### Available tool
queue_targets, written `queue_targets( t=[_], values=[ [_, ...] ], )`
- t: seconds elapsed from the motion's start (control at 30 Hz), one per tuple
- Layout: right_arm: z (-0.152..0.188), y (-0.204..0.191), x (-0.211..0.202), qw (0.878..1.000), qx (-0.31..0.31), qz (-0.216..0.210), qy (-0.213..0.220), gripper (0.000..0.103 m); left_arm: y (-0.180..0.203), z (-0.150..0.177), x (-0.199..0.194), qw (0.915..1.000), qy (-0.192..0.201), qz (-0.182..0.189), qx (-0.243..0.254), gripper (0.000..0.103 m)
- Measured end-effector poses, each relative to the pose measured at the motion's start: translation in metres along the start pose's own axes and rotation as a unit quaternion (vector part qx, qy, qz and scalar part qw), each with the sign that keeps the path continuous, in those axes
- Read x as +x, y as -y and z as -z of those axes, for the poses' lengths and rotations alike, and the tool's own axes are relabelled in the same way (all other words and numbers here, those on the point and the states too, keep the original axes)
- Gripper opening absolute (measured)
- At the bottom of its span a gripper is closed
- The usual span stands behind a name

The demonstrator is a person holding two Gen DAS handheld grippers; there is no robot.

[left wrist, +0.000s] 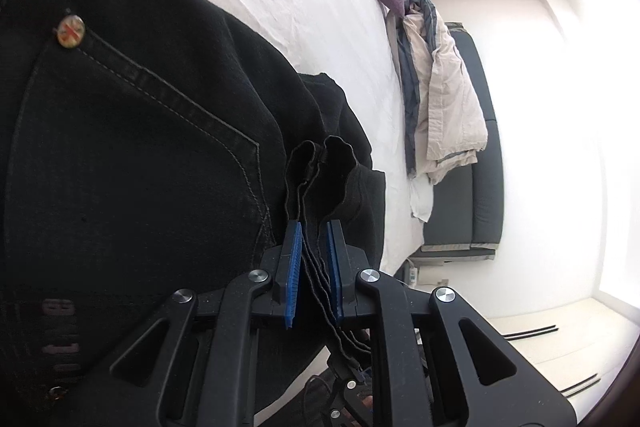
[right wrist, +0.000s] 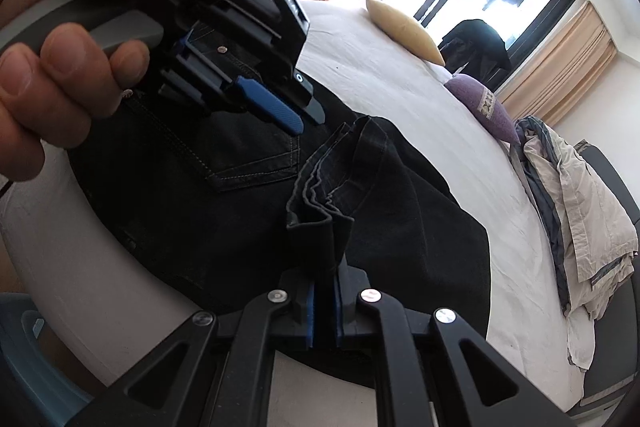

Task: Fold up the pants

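Both claws are clamped down now: our left gripper (left wrist: 314, 267) has its blue pads nearly together on a bunched stack of dark hem edges, and our right gripper (right wrist: 325, 301) is pinched just as tight on the same sort of layered hem. We've got the pants (right wrist: 248, 187) spread over the white bed (right wrist: 360, 59), back pocket up, with the hems lifted above the seat. From the right wrist we can see the left hand (right wrist: 52, 39) wrapped round its grey handle, just over the pocket rivet. This is black denim, so we reckon it's heavy for cloth, floppy but with stiff seams, and not slippery against ribbed pads. Several layers sit in each bite, and the risk, we'd say, is an inner layer sliding out. Best hold looks like right where we are, on the thick stitched hem, one claw per corner, so the fold lands square.
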State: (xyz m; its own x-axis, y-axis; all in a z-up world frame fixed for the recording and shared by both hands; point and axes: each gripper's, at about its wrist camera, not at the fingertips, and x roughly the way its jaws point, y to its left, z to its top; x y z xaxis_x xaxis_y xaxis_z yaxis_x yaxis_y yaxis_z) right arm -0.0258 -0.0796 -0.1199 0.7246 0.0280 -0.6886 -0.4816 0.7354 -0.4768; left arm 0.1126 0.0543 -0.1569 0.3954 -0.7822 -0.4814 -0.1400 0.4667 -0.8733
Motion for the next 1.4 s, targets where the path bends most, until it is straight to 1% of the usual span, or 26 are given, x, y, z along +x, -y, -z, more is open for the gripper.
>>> queue_targets(
  t=[0.07,0.17,0.23,0.33,0.47,0.57,0.6,0.63,0.67,0.7,0.73,0.77,0.8,0.83,0.87,0.9,0.93,1.0,1.07,1.1,1.13,1.2,1.23,1.27,1.3,1.4],
  values=[
    [-0.001,-0.004,0.001,1.0,-0.008,0.001,0.0,0.009,0.007,-0.001,-0.007,0.9996,0.006,-0.017,0.02,0.012],
    [-0.001,-0.013,0.003,1.0,-0.027,0.004,-0.003,0.009,0.025,-0.003,-0.008,0.9989,0.005,-0.011,0.046,0.012],
    [-0.001,-0.021,0.004,0.999,-0.04,0.006,-0.004,0.01,0.04,-0.003,-0.005,0.9969,-0.003,-0.01,0.077,0.012],
    [0.0,-0.029,0.003,0.999,-0.049,0.003,-0.007,0.012,0.057,-0.007,0.008,0.9925,-0.024,-0.02,0.118,0.012],
    [0.002,-0.035,0.003,0.998,-0.057,-0.002,-0.01,0.017,0.056,-0.012,0.03,0.9894,-0.047,-0.048,0.129,0.012],
    [0.003,-0.034,0.003,0.998,-0.064,-0.011,-0.008,0.021,0.054,-0.018,0.042,0.9854,-0.053,-0.074,0.143,0.012],
    [0.004,-0.034,0.004,0.998,-0.065,-0.016,-0.008,0.023,0.048,-0.017,0.04,0.9841,-0.054,-0.088,0.144,0.012],
    [0.004,-0.033,0.004,0.998,-0.066,-0.023,-0.008,0.025,0.04,-0.018,0.04,0.984,-0.051,-0.105,0.134,0.012],
    [0.005,-0.035,0.003,0.997,-0.067,-0.027,-0.01,0.026,0.028,-0.021,0.043,0.9852,-0.049,-0.113,0.119,0.012],
    [0.006,-0.034,0.001,0.997,-0.068,-0.031,-0.01,0.029,0.017,-0.023,0.042,0.9875,-0.047,-0.107,0.105,0.012],
    [0.005,-0.029,-0.003,0.997,-0.063,-0.046,-0.008,0.032,0.011,-0.024,0.038,0.9889,-0.042,-0.101,0.1,0.012],
    [0.004,-0.021,-0.01,0.996,-0.051,-0.072,-0.002,0.037,0.007,-0.024,0.037,0.9881,-0.038,-0.11,0.101,0.012],
    [0.003,-0.009,-0.019,0.993,-0.03,-0.112,0.009,0.05,0.004,-0.025,0.035,0.9877,-0.036,-0.114,0.101,0.012],
    [0.002,0.007,-0.028,0.987,-0.005,-0.158,0.025,0.062,0.004,-0.024,0.029,0.9875,-0.032,-0.116,0.101,0.012],
    [0.0,0.022,-0.037,0.982,0.02,-0.184,0.042,0.066,0.005,-0.022,0.023,0.9876,-0.027,-0.115,0.103,0.012],
    [-0.001,0.039,-0.042,0.979,0.044,-0.189,0.055,0.067,0.006,-0.021,0.015,0.988,-0.021,-0.112,0.104,0.012],
    [-0.003,0.058,-0.042,0.976,0.073,-0.196,0.061,0.067,0.005,-0.019,0.008,0.9887,-0.016,-0.108,0.103,0.012],
    [-0.007,0.099,-0.028,0.963,0.159,-0.208,0.066,0.067,0.002,-0.016,-0.004,0.9902,-0.008,-0.101,0.096,0.012],
    [-0.006,0.13,0.001,0.951,0.237,-0.194,0.051,0.057,0.006,-0.011,-0.011,0.9907,-0.008,-0.096,0.096,0.012],
    [-0.004,0.144,0.021,0.938,0.276,-0.206,0.038,0.047,0.007,-0.009,-0.013,0.9909,-0.009,-0.095,0.095,0.012],
    [0.0,0.155,0.043,0.92,0.321,-0.224,0.021,0.042,0.007,-0.007,-0.015,0.9911,-0.008,-0.093,0.094,0.012],
    [0.013,0.167,0.084,0.88,0.402,-0.253,-0.022,0.037,0.01,-0.004,-0.019,0.9918,-0.008,-0.085,0.096,0.012],
    [0.019,0.166,0.098,0.866,0.424,-0.263,-0.043,0.036,0.012,-0.003,-0.022,0.9918,-0.005,-0.082,0.098,0.012],
    [0.023,0.16,0.105,0.857,0.434,-0.274,-0.053,0.036,0.014,-0.003,-0.025,0.9917,-0.003,-0.078,0.102,0.012],
    [0.023,0.154,0.104,0.856,0.431,-0.282,-0.049,0.036,0.019,-0.003,-0.026,0.9916,0.0,-0.076,0.104,0.012],
    [0.012,0.119,0.086,0.868,0.382,-0.315,-0.04,0.036,0.038,-0.004,-0.023,0.9908,0.003,-0.062,0.12,0.012]
  ],
)
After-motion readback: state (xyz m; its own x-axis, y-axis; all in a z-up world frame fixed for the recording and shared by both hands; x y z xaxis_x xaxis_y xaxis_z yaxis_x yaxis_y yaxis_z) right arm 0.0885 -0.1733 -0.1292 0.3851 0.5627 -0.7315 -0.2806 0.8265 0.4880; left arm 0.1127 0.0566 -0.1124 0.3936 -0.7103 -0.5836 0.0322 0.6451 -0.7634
